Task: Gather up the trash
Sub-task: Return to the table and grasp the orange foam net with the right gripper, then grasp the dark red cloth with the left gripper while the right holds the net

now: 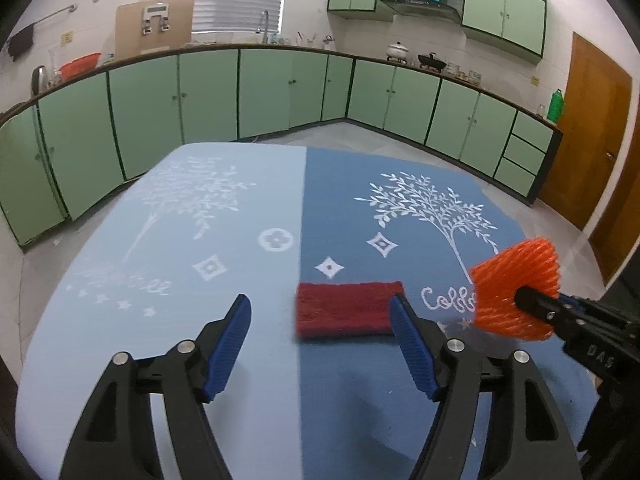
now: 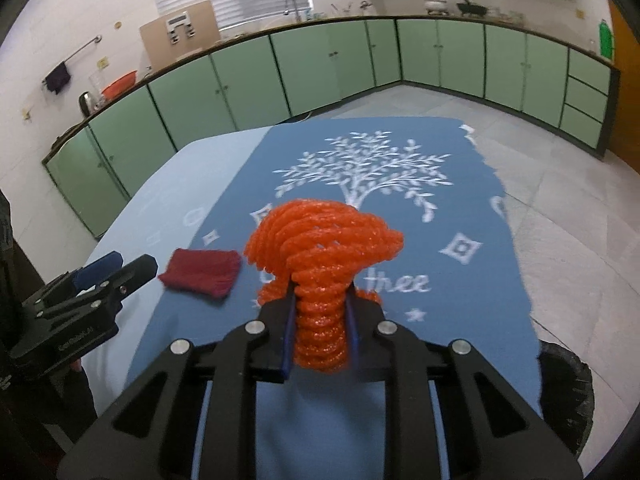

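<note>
Blue tablecloth [image 1: 240, 208] | right gripper [image 2: 320, 312] clamps orange foam net [image 2: 320, 240] | left gripper [image 1: 320, 316] spread

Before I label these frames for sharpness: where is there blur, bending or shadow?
Left wrist view: the dark red cloth is smeared at its edges, and the counter line bows from fisheye. Right wrist view: the orange foam net, clamped in the right gripper, looks fairly crisp; the tablecloth print is soft. Left wrist view: a shadow lies under the open left gripper.
</note>
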Motion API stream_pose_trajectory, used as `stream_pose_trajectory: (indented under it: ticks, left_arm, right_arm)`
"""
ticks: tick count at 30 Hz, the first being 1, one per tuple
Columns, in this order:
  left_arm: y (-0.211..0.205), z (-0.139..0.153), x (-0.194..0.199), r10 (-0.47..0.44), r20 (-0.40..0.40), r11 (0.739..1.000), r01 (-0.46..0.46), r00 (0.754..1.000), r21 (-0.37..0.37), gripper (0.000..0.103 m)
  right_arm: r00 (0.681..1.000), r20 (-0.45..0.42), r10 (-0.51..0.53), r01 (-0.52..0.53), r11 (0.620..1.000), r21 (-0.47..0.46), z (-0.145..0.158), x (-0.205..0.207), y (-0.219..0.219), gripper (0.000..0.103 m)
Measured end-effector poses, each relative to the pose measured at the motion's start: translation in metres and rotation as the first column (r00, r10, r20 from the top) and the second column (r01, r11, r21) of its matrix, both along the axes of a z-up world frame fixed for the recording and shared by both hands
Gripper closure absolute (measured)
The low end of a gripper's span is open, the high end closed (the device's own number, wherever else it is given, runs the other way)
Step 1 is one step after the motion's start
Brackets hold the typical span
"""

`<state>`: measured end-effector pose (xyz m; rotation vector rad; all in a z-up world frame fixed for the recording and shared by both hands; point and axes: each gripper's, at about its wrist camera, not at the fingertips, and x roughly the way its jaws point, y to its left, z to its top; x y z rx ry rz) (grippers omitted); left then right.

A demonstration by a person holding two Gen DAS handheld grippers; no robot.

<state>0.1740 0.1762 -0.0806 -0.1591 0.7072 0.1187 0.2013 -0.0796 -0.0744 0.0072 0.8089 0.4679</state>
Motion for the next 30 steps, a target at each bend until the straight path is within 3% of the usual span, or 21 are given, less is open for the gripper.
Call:
stream_pose_trajectory:
  ticks: [7,19,30]
  left_arm:
    - [-0.008,-0.011,0.018,-0.007,-0.045,0.999,0.005,0.999,-0.043,0.031]
    - [-0.024,-0.026,0.039,-0.007,-0.110,1.000,0.005,0.994,-0.020,0.018]
    - [-0.023,-0.039,0.051,0.022,-0.184,1.000,-0.025,0.983,-0.015,0.014]
  right_arm:
    - [1.000,-0.016,-0.016,0.016,1.000,0.000,-0.010,0.004,-0.008,0.084]
    - [0.999,-0.038,-0.028,0.028,1.000,0.005,-0.020,0.012,-0.012,0.084]
    - [0.998,-0.049,-0.034,0.035,0.999,0.012,-0.026,0.016,-0.012,0.084]
